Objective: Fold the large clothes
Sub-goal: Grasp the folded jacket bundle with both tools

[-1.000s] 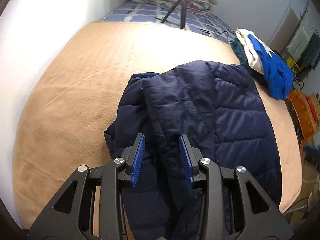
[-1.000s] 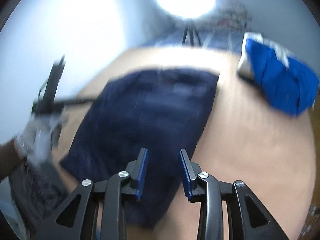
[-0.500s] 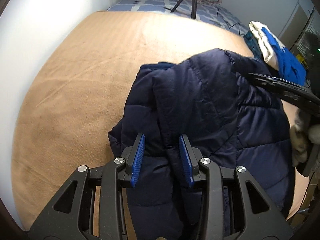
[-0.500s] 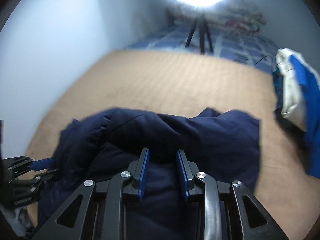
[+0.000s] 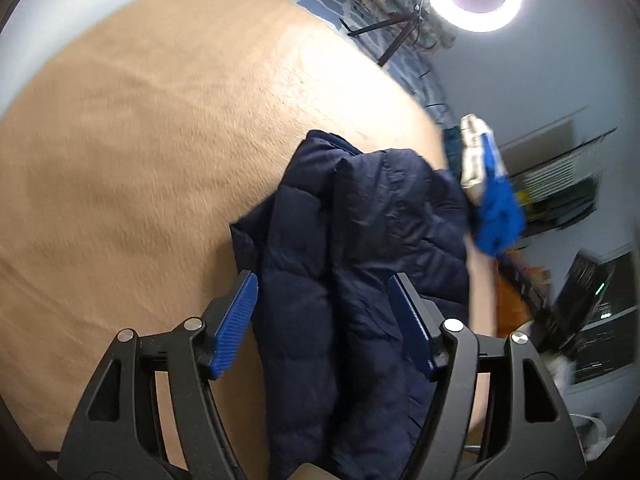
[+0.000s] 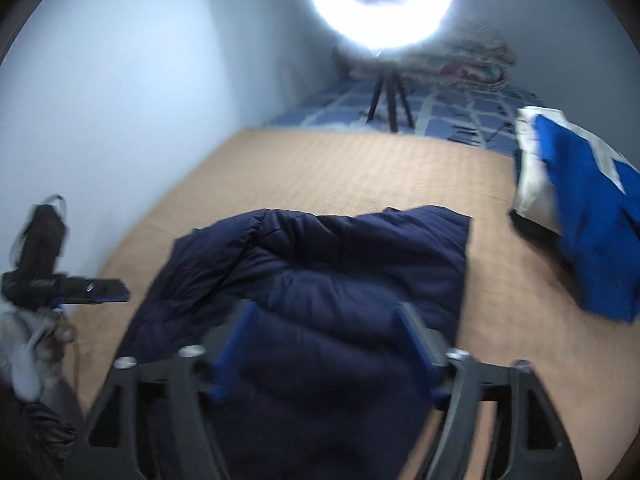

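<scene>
A navy quilted puffer jacket [image 5: 360,248] lies bunched on the tan blanket [image 5: 140,152]. My left gripper [image 5: 324,280] is open wide above the jacket's near folds, with fabric showing between its blue pads but not pinched. In the right wrist view the jacket [image 6: 320,280] lies folded over on the blanket [image 6: 340,168]. My right gripper [image 6: 326,312] is open wide just above it, blurred by motion. The left gripper [image 6: 96,290] also shows at the left edge of the right wrist view, held in a gloved hand.
A blue and white folded garment pile [image 6: 580,216] lies at the blanket's right side; it also shows in the left wrist view [image 5: 488,192]. A ring light on a tripod [image 6: 384,4] stands on the blue patterned bedding [image 6: 440,116] behind. A wall runs along the left.
Both grippers have opened wider than half a second ago. The left view has swung and tilted right. The right gripper has pulled back above the jacket.
</scene>
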Tool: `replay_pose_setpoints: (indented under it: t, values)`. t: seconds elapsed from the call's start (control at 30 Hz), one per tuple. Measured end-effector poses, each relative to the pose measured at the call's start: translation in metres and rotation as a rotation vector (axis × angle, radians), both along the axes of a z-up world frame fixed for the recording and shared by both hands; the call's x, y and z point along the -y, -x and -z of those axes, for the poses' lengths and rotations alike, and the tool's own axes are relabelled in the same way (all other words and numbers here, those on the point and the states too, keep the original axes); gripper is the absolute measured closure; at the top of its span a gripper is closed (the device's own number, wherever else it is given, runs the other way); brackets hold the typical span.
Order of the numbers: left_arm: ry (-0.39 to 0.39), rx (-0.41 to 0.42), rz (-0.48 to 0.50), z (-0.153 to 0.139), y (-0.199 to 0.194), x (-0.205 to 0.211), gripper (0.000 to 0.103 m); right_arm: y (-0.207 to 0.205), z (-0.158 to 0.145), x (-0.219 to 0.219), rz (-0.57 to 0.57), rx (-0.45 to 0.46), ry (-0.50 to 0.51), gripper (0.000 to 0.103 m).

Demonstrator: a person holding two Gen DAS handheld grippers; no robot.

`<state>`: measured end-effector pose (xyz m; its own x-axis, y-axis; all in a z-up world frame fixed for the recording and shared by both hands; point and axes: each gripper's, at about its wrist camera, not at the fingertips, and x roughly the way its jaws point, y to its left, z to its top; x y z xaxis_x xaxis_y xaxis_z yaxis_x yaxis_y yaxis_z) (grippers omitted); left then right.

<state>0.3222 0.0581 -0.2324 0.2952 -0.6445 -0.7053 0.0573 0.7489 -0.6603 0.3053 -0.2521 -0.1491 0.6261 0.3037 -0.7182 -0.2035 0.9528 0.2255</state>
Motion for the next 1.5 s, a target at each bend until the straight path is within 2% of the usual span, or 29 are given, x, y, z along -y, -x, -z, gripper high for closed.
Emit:
replay_pose_setpoints:
  t: [0.03, 0.1, 0.2, 0.33, 0.43, 0.53, 0.67, 0.8, 0.97, 1.17, 1.33, 1.4, 1.5]
  values:
    - [0.041, -0.019, -0.006, 0.003, 0.001, -0.007, 0.033, 0.014, -0.002, 0.009, 0.011, 0.012, -0.028, 0.015]
    - [0.108, -0.063, -0.017, 0.012, 0.003, -0.014, 0.033, 0.04, -0.002, 0.029, 0.038, 0.011, -0.097, 0.001]
    - [0.203, -0.149, -0.037, 0.029, 0.005, -0.02, 0.033, 0.056, 0.008, 0.051, 0.078, -0.028, -0.172, 0.0]
    - [0.2, -0.205, -0.018, 0.044, 0.008, -0.015, 0.033, 0.08, 0.031, 0.069, 0.1, -0.089, -0.229, 0.0]
    - [0.268, -0.238, -0.027, 0.051, 0.007, -0.011, 0.033, 0.087, 0.048, 0.079, 0.12, -0.125, -0.299, 0.0]
    - [0.282, -0.246, -0.034, 0.055, 0.002, -0.009, 0.033, 0.078, 0.066, 0.082, 0.106, -0.202, -0.364, 0.001]
    - [0.307, -0.268, -0.042, 0.063, -0.006, -0.009, 0.032, 0.071, 0.085, 0.082, 0.083, -0.247, -0.399, 0.004]
    - [0.323, -0.303, -0.047, 0.074, -0.01, -0.01, 0.032, 0.061, 0.11, 0.081, 0.048, -0.32, -0.506, 0.012]
    - [0.337, -0.316, -0.042, 0.075, -0.018, 0.004, 0.032, 0.053, 0.12, 0.072, 0.022, -0.336, -0.543, 0.013]
    - [0.299, -0.303, 0.004, 0.074, -0.023, 0.028, 0.032, 0.046, 0.122, 0.06, -0.003, -0.342, -0.545, 0.014]
    - [0.219, -0.272, 0.034, 0.067, -0.023, 0.042, 0.032, 0.04, 0.12, 0.053, -0.002, -0.345, -0.532, 0.017]
    - [0.182, -0.25, 0.045, 0.063, -0.022, 0.047, 0.032, 0.04, 0.12, 0.053, -0.002, -0.348, -0.525, 0.019]
    - [0.116, -0.213, 0.062, 0.056, -0.019, 0.056, 0.033, 0.041, 0.117, 0.051, 0.006, -0.351, -0.506, 0.029]
